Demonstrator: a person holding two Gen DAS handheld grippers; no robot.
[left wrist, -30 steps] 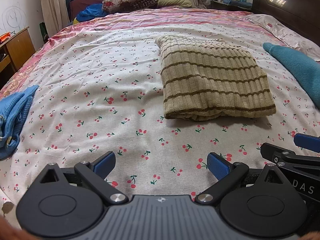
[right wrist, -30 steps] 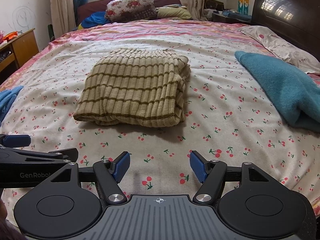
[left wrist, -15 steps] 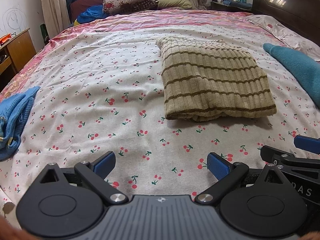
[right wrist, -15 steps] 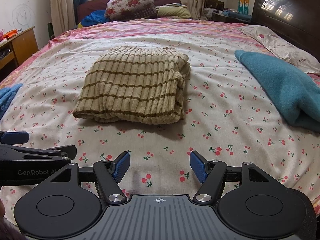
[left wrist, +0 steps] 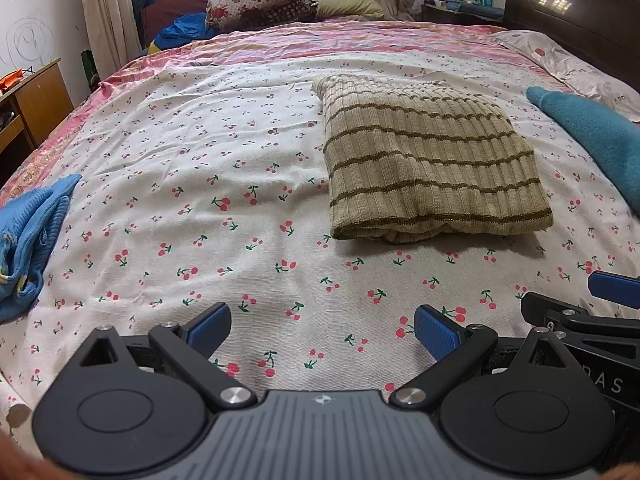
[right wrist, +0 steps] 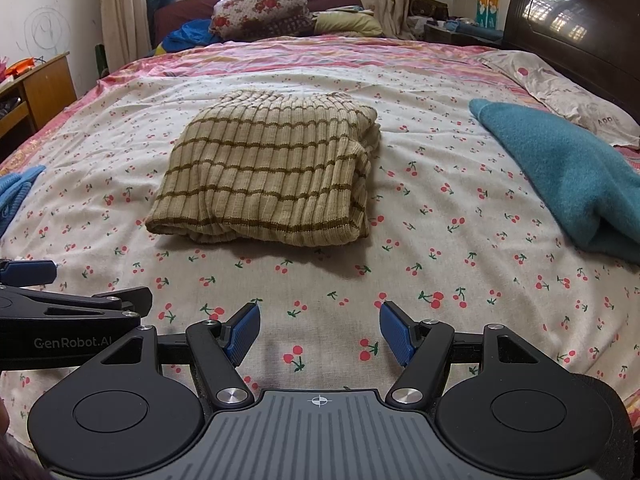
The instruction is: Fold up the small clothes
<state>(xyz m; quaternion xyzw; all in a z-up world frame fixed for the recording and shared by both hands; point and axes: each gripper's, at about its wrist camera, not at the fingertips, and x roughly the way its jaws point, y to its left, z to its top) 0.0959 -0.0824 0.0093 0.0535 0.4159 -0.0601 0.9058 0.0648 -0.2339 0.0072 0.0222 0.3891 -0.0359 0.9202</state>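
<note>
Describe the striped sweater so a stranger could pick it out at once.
Start at the bed with the cherry-print sheet. Near its middle lies the folded sweater, in a neat rectangle. It is ribbed beige knit with thin brown stripes, whereas the teal garment to its right and the blue garment at the left edge are both plain.

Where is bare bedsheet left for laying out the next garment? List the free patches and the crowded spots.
Widest free patch: cherry-print bedsheet between the folded beige striped knit sweater and the crumpled blue knit garment. A narrower strip lies between the sweater and the teal fleece cloth. Bare sheet also fronts both grippers. The head end, with floral pillows, is crowded.
</note>
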